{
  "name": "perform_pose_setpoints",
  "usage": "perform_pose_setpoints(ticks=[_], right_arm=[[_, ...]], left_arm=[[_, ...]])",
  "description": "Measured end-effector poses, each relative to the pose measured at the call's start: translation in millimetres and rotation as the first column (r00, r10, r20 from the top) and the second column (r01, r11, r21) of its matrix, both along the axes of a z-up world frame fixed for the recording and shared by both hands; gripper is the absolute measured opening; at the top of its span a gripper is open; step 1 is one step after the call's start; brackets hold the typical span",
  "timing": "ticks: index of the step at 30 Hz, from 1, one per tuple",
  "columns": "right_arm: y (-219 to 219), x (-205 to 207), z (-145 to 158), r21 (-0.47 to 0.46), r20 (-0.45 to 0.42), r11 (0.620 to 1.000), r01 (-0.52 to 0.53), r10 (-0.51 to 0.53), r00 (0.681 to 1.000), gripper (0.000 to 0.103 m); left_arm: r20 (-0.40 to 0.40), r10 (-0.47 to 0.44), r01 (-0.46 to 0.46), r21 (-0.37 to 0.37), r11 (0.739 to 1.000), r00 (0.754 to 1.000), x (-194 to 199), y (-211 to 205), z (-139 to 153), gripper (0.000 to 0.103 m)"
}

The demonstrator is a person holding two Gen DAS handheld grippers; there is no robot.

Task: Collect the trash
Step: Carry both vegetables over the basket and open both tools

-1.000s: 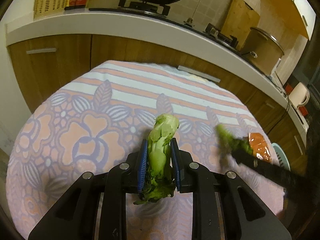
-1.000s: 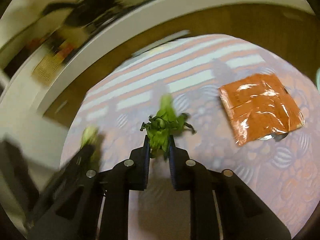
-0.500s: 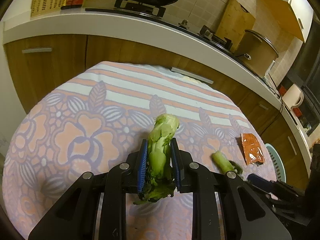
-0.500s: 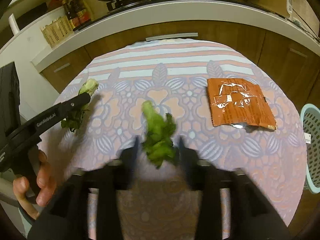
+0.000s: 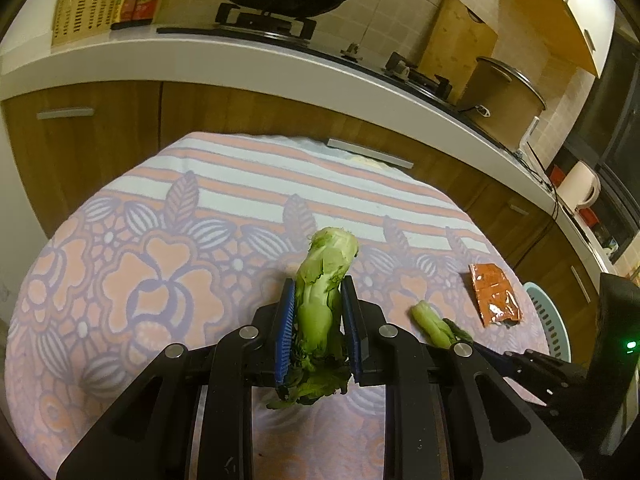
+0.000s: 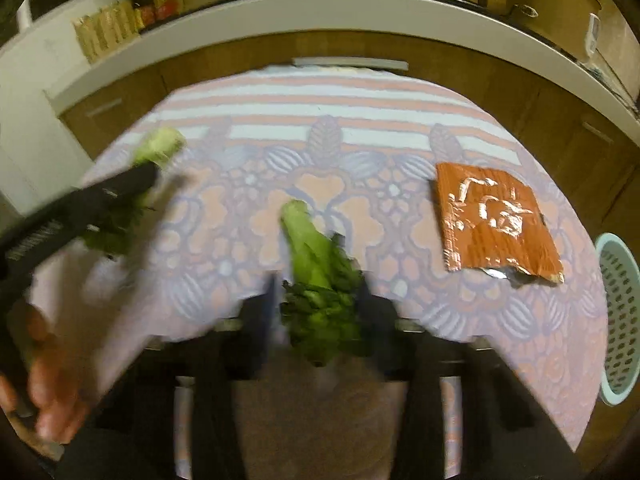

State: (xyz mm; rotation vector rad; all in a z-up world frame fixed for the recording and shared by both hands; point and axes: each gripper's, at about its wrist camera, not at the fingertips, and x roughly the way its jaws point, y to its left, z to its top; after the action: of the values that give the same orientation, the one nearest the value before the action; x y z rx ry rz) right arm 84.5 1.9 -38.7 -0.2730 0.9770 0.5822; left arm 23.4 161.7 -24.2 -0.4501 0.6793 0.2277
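My left gripper [image 5: 318, 292] is shut on a green vegetable stalk [image 5: 322, 280] and holds it above the floral tablecloth [image 5: 160, 272]. My right gripper [image 6: 320, 292] is open, its fingers spread on either side of a second green vegetable piece [image 6: 316, 264] that lies on the cloth; the view is blurred. That piece also shows in the left wrist view [image 5: 434, 322]. An orange foil wrapper [image 6: 494, 222] lies on the cloth to the right, also in the left wrist view [image 5: 494, 294]. The left gripper with its stalk [image 6: 160, 146] shows at the left of the right wrist view.
A pale blue perforated basket [image 6: 618, 316] stands off the table's right edge, also in the left wrist view [image 5: 548, 320]. A kitchen counter [image 5: 280, 64] with a wok, stove, pot and cutting board runs behind the table.
My right gripper opened and let its vegetable piece down on the cloth, then drew back a little. My left gripper still holds its stalk, nearly still.
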Motion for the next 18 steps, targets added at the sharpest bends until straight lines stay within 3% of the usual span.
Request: perform_pose_setpoints(ticks=[9, 13, 18], right_arm=[[-52, 6, 31, 0.098, 0.024, 0.991, 0.09, -0.093, 0.995, 0.019], [-90, 15, 52, 0.15, 0.039, 0.977, 0.151, -0.158, 0.987, 0.019], [-141, 21, 75, 0.185, 0.09, 0.956, 0.227, -0.247, 0.965, 0.019]], left_arm=[[0.029, -0.05, 0.048, 0.071, 0.996, 0.998, 2, -26, 16, 0.021], [0.045, -0.116, 0.11, 0.116, 0.987, 0.992, 5, -60, 32, 0.021], [0.075, -0.208, 0.198, 0.122, 0.973, 0.975, 15, -103, 55, 0.021]])
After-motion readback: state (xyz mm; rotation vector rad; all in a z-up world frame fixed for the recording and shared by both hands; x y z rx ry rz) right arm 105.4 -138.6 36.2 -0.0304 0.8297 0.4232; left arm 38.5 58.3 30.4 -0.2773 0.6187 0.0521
